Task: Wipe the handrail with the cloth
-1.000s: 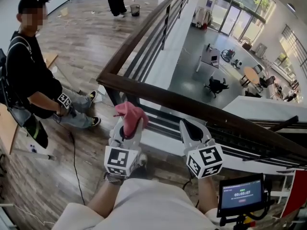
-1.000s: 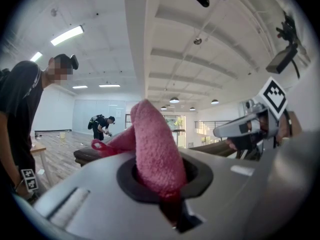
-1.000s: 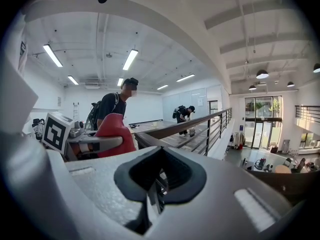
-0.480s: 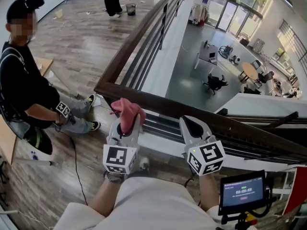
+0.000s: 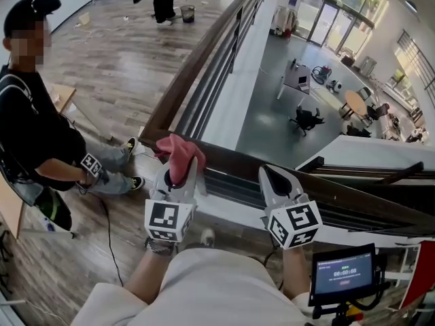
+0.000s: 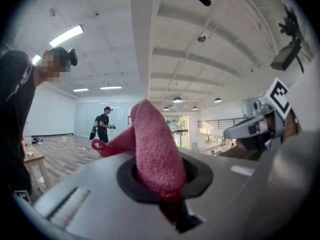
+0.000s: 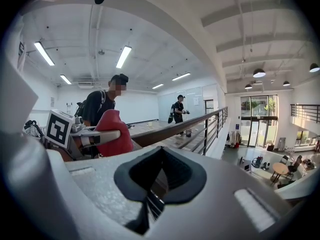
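Since your left gripper (image 5: 179, 173) clamps the crumpled pink terry cloth (image 5: 174, 152) at the dark brown wooden handrail's (image 5: 340, 190) near corner, the rail's length lies rightward, past your closed, empty right gripper (image 5: 275, 180).

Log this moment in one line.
left gripper: shut on pink cloth | right gripper: shut, empty | cloth over handrail corner, contact unclear
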The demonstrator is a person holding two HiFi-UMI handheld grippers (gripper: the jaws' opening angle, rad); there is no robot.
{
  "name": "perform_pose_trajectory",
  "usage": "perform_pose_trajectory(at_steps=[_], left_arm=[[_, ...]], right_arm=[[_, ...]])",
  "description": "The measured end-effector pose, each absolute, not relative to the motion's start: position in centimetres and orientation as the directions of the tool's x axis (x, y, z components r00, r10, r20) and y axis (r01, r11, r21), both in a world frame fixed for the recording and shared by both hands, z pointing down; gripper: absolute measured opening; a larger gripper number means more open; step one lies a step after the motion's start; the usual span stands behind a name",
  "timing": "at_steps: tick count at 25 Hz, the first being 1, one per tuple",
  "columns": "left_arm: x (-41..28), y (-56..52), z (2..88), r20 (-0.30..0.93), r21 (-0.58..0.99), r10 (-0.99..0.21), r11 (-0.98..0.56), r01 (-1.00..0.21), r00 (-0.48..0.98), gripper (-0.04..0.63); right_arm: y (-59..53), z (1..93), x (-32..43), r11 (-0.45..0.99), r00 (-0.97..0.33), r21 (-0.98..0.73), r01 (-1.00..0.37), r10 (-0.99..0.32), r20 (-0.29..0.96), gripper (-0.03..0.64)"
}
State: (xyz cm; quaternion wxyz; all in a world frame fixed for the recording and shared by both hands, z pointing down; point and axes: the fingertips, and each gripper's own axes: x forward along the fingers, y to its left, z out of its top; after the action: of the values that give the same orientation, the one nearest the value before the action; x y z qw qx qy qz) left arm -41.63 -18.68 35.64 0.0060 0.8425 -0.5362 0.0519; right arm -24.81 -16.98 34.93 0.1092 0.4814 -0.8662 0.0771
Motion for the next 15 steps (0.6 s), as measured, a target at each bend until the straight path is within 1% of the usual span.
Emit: perform_pose_trajectory(at_steps=[6, 10, 15], left_arm=[[-41.0, -18.6, 35.9, 0.12, -0.086, -0.897, -0.437, -0.895, 0.426, 0.041], [-41.7, -18.7, 35.3, 0.136, -0.174, -0.902, -0.429, -0.886, 0.41, 0.041], [-43.8, -22.7, 34.9, 0.111, -0.296, -0.918, -0.397, -0.869, 0.381, 0.041]], right_arm=[[-16.7, 35.1, -24.2, 0.519, -0.51, -0.033, -0.854, -0.821, 0.257, 0.003], [-16.8, 35.1, -24.2, 0.51, -0.502, -0.042, -0.859, -0.824, 0.264, 0.003], [-20.3, 35.8, -26.0, 0.527, -0.517, -0.043, -0.849, -0.811, 0.273, 0.003]])
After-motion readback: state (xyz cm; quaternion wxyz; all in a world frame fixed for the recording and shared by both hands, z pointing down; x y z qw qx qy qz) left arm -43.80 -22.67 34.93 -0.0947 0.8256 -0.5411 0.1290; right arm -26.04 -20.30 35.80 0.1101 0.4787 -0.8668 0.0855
